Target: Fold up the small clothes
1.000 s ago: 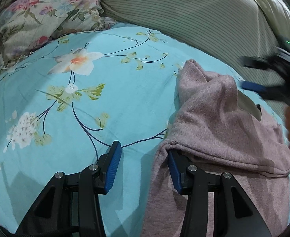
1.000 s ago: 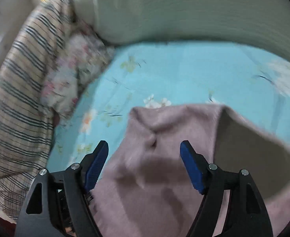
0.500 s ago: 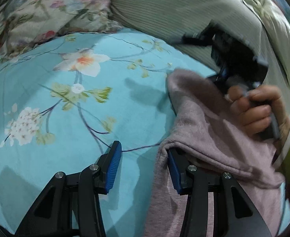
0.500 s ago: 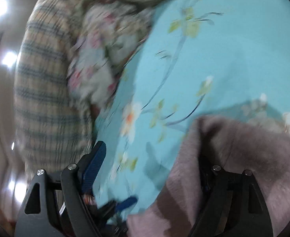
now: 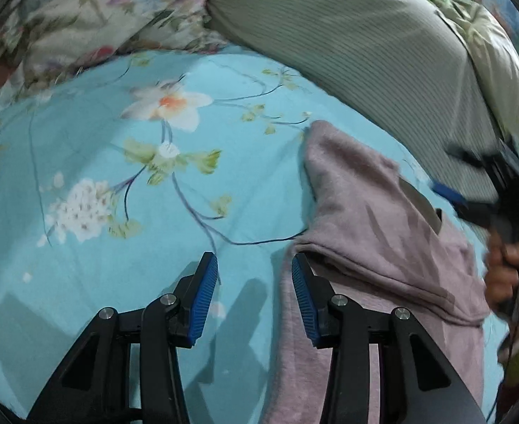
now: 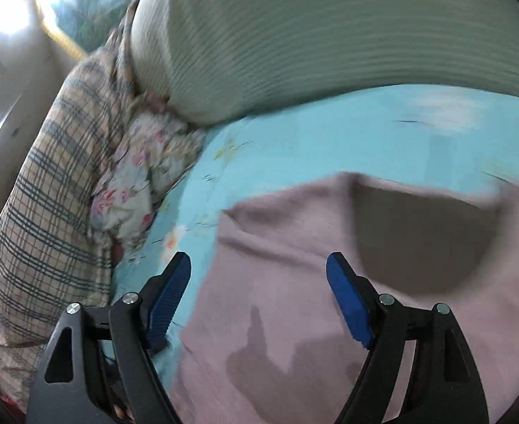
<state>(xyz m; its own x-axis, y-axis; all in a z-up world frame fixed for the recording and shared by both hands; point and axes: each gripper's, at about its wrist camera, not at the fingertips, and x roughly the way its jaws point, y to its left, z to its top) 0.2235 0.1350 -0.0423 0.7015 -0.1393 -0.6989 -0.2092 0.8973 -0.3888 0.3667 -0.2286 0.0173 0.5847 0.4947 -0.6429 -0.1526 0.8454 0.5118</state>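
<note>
Mauve knit, a small garment [image 5: 376,226] lies partly folded on the turquoise flowered bedsheet [image 5: 93,134], near a striped grey-green pillow [image 5: 358,53]. The left gripper [image 5: 254,289] stands spread wide, nothing between its blue pads; its right pad [image 5: 303,300] sits at the garment's folded edge, the other over bare sheet. The right gripper [image 6: 259,293] also gapes wide and holds nothing, hovering over the garment [image 6: 294,300], whose neck opening shows beyond it. A plaid pillow [image 6: 47,212] lies further left.
</note>
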